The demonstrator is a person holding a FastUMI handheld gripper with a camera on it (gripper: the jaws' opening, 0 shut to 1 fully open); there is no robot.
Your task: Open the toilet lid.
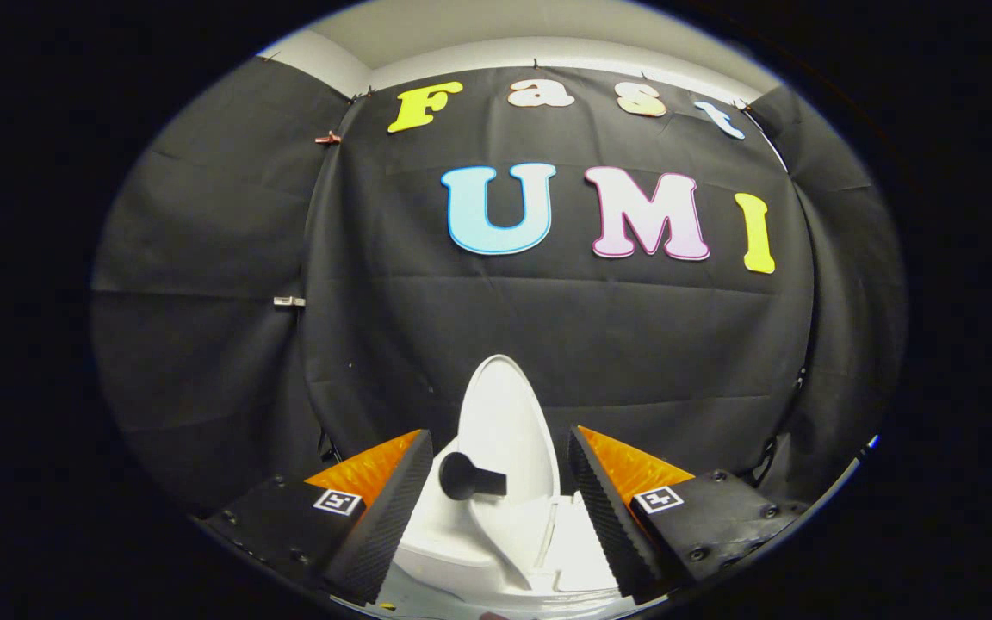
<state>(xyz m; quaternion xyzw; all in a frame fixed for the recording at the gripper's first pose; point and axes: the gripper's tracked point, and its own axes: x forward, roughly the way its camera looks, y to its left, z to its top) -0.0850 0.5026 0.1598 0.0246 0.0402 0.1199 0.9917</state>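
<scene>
The white toilet (461, 551) stands just ahead of my fingers, against the black cloth wall. Its lid (509, 422) is raised and stands nearly upright, rising between and beyond my fingertips. A short black handle (472, 478) sticks out from the lid's inner face, close to my left finger. Below the lid I see the white rim and the hinge area (561, 547). My gripper (498, 478) is open, its fingers wide apart on either side of the lid, and neither finger presses on it.
Black cloth walls close in behind and on both sides of the toilet. A small metal clip (289, 300) holds the cloth at the left seam. White wall and ceiling show above the cloth.
</scene>
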